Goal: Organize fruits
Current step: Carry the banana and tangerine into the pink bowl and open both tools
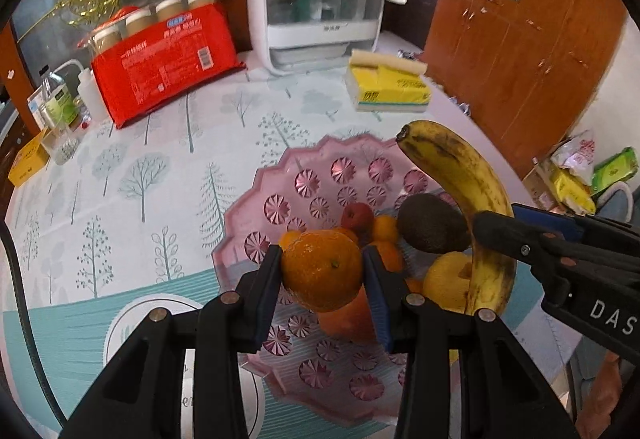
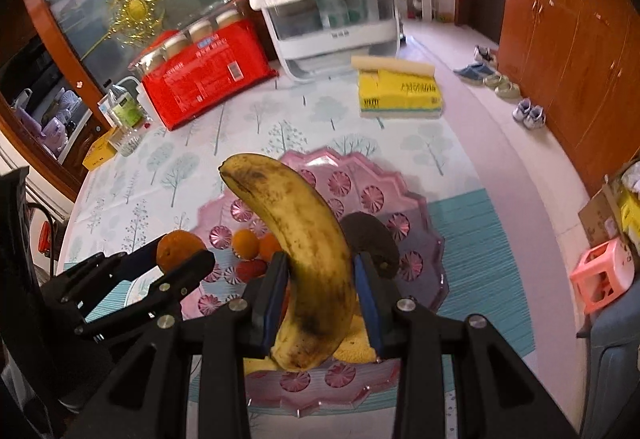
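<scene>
L gripper (image 1: 322, 271) clamped on orange (image 1: 322, 269), R gripper (image 2: 320, 295) clamped on banana (image 2: 304, 259); both held above pink faceted plastic tray (image 1: 256, 207) w/ avocado (image 1: 434, 223) and small fruit. Risks: round, smooth orange may slip from pads; soft, spotted, curved banana could bruise or pivot, knocking avocado.
</scene>
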`<action>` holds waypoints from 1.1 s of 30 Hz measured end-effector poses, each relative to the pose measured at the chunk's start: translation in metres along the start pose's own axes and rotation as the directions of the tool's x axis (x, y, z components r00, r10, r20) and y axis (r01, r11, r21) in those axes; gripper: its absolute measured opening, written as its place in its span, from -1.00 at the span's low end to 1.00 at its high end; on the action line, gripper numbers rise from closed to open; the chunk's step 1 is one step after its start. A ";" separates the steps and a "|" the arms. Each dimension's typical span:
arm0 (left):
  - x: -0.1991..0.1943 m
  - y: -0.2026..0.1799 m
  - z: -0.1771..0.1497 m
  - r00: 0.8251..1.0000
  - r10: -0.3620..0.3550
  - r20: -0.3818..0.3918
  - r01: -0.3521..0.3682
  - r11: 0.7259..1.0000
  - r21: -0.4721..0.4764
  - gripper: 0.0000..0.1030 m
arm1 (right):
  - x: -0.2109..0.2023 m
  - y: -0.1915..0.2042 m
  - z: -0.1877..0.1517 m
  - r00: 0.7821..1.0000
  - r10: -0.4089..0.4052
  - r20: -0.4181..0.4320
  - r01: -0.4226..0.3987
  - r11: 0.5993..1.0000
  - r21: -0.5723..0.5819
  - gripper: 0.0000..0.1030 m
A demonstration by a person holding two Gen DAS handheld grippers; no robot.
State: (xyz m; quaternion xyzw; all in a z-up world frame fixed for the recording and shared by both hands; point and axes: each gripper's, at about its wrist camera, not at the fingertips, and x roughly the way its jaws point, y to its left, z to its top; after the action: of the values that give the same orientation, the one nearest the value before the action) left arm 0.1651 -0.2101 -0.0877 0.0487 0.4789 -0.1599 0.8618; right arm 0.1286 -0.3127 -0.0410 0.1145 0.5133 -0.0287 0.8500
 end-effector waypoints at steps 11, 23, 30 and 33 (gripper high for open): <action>0.042 0.007 0.001 0.995 0.076 -0.057 -0.078 0.996 -0.034 -0.24 | 0.048 0.008 0.009 0.996 0.020 -0.087 -0.021 1.000 -0.008 -0.32; 0.062 0.010 -0.002 0.988 0.111 -0.110 -0.114 0.993 -0.021 -0.23 | 0.075 0.019 0.014 0.993 0.013 -0.114 -0.018 0.999 -0.034 -0.31; 0.059 0.010 -0.004 0.988 0.108 -0.113 -0.112 0.993 -0.033 0.36 | 0.074 0.024 0.011 0.993 -0.018 -0.113 0.010 0.997 -0.077 -0.31; 0.050 0.010 -0.003 0.990 0.111 -0.082 -0.115 0.993 -0.040 0.53 | 0.072 0.022 0.008 0.994 -0.006 -0.110 -0.001 0.998 -0.069 -0.31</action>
State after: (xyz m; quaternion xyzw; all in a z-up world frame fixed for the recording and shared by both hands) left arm 0.1903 -0.2111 -0.1320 0.0626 0.5129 -0.0980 0.8506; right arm 0.1732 -0.2879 -0.0967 0.0861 0.5603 -0.0057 0.8238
